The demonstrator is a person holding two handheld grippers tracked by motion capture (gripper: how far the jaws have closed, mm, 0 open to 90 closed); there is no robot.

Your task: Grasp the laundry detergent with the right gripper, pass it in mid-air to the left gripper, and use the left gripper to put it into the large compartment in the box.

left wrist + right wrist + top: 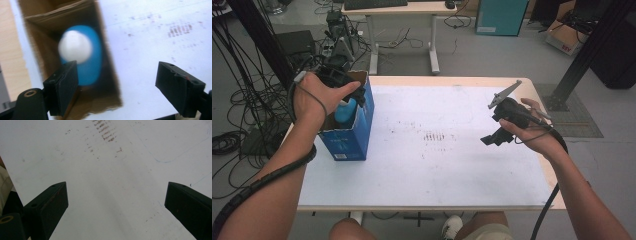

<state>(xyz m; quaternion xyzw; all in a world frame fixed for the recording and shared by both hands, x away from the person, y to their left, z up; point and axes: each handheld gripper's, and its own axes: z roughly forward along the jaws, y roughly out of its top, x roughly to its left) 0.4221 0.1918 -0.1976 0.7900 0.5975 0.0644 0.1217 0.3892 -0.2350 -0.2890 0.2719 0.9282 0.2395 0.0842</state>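
A blue cardboard box (353,131) stands open-topped at the table's left side. Inside it rests a blue bottle with a white cap (80,50), blurred in the left gripper view; the same bottle (346,111) peeks out in the high view. My left gripper (343,85) hovers over the box's opening; its jaws stand wide apart with nothing between them, the bottle lying below and apart from the left gripper (117,87). My right gripper (499,131) floats above the white sheet at the right, and this right gripper (116,205) is open and empty.
A white sheet (432,150) with brown smudges (434,136) covers the wooden table (472,80). Cables and equipment lie on the floor at the left (242,100); a second desk (402,10) stands behind.
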